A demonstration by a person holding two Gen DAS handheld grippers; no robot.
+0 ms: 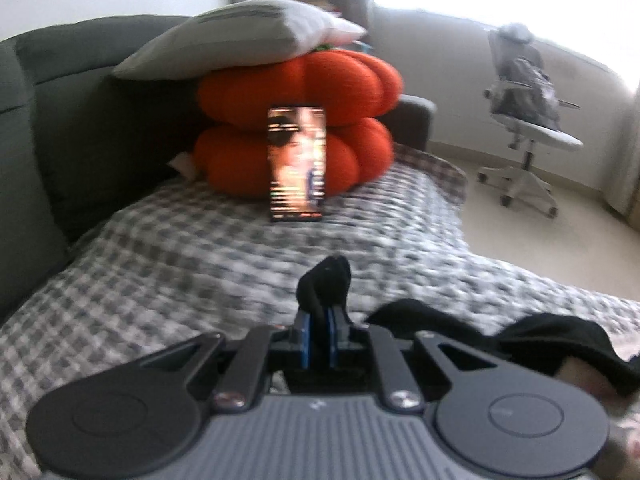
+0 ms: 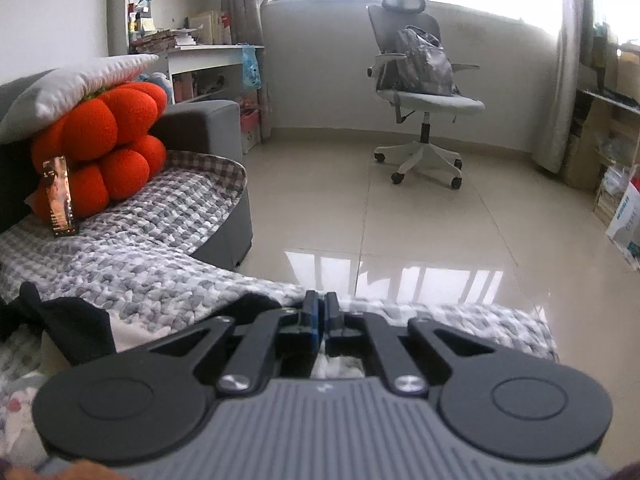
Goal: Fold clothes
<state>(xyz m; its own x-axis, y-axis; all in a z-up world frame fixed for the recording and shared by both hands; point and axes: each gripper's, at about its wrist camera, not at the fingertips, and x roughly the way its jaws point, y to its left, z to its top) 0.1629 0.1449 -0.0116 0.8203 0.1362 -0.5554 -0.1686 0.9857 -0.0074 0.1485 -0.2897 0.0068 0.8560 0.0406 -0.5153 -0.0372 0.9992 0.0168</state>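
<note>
In the left wrist view, the left gripper (image 1: 320, 316) sits at six o'clock with its jaws almost together, pinching a bunched fold of the black garment (image 1: 326, 280) that pokes up past the blue pads. More of that black cloth trails off toward four o'clock, lying rumpled on the grey checked blanket (image 1: 160, 248) that covers the sofa. At twelve o'clock a lit phone (image 1: 296, 164) leans upright against two stacked orange pumpkin cushions (image 1: 296, 120), with a grey pillow (image 1: 240, 40) on top; a white office chair (image 1: 528, 120) stands at two o'clock on the tiled floor.

In the right wrist view, the right gripper (image 2: 320, 320) at six o'clock has its jaws pressed fully together; a dark bit of fabric lies just to their left, but whether any of it is caught between the pads I cannot tell. Another loose part of the black garment lies at eight o'clock on the blanket.

Judging by the crumpled, unflattened cloth, the fold looks barely begun: the garment still needs spreading out and folding over neatly
</note>
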